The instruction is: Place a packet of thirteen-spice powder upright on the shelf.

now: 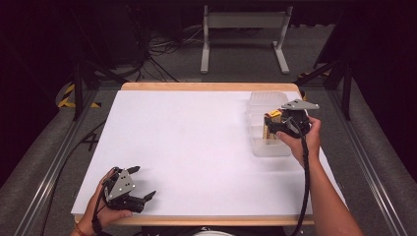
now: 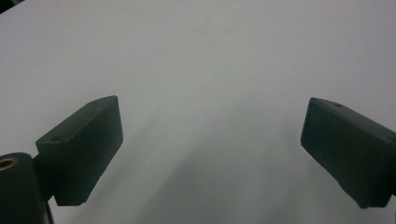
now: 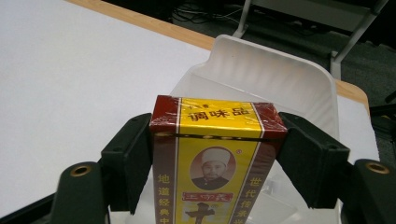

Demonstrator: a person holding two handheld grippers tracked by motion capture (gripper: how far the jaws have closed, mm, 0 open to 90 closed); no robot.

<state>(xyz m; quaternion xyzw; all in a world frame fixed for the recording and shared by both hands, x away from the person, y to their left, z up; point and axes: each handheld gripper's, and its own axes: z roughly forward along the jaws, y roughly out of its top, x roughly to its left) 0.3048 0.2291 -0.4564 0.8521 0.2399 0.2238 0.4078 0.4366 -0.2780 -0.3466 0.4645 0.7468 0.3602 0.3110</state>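
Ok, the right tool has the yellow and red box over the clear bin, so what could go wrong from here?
1. The right tool grips the box by its narrow sides alone; the glossy wrap could let it slip or tilt.
2. The clear bin looks light and sits near the table's right edge; a bump on lowering might shove it.
3. The left tool rests open at the near left, too far off to steady the bin.
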